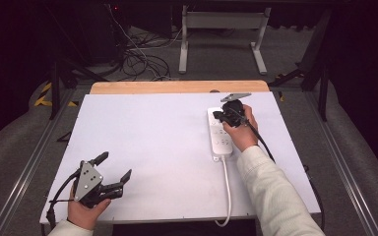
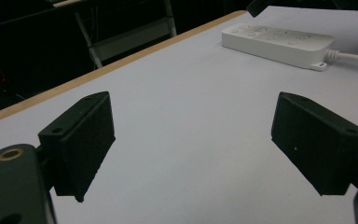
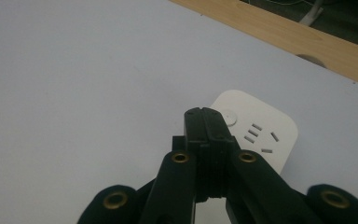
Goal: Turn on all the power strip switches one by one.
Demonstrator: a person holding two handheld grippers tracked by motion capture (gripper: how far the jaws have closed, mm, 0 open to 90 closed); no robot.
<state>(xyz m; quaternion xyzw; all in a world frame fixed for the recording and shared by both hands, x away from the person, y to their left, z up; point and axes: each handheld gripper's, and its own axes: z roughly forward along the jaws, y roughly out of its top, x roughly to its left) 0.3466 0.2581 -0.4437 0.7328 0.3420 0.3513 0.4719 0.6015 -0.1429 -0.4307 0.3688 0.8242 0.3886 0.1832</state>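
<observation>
A white power strip (image 1: 220, 136) lies lengthwise on the white table top, right of centre, its cord (image 1: 228, 189) running back over the near edge. My right gripper (image 1: 218, 116) hovers over the strip's far end with its jaws shut and empty. In the right gripper view the closed jaws (image 3: 205, 122) point at the round button and socket slots on the strip's end (image 3: 261, 130). My left gripper (image 1: 115, 169) rests at the near left corner of the table, open, with nothing between its pads (image 2: 81, 140). The strip (image 2: 277, 43) lies farther off in the left gripper view.
The white sheet (image 1: 152, 147) covers a wooden table whose bare edge (image 1: 177, 87) shows at the back. Beyond it stand a metal frame (image 1: 221, 34) and loose cables (image 1: 138, 56) on the floor. Rails (image 1: 29, 162) run along both sides.
</observation>
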